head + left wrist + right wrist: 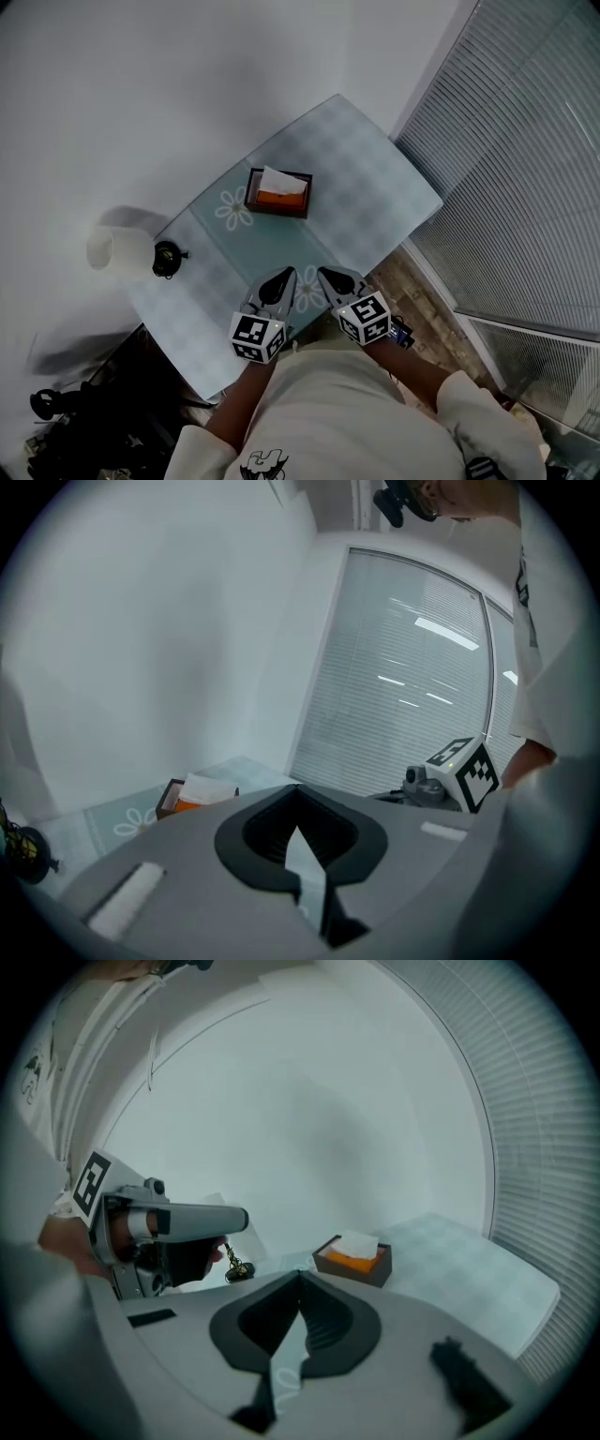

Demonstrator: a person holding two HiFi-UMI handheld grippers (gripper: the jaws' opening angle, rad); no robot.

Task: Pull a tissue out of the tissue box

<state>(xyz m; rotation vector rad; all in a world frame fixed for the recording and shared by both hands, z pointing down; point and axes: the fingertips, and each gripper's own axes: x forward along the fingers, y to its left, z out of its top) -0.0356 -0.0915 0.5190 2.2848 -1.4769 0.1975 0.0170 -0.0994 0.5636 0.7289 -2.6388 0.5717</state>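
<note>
Tissue box (pixel 278 193) dark, rectangular; soft white tissue (pixel 283 180) poking up; left gripper (pixel 281 277), right gripper (pixel 330 277) clenched, empty.

The pale checked table (pixel 375 187) carries a tissue box (pixel 278 192) near its middle and a small dark object (pixel 167 259) at its left edge.

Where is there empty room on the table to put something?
Biggest bare patch: the table beyond the tissue box, toward the blinds. Smaller strip: between the box and the left gripper and right gripper. Crowded: left edge, by the small dark object.
</note>
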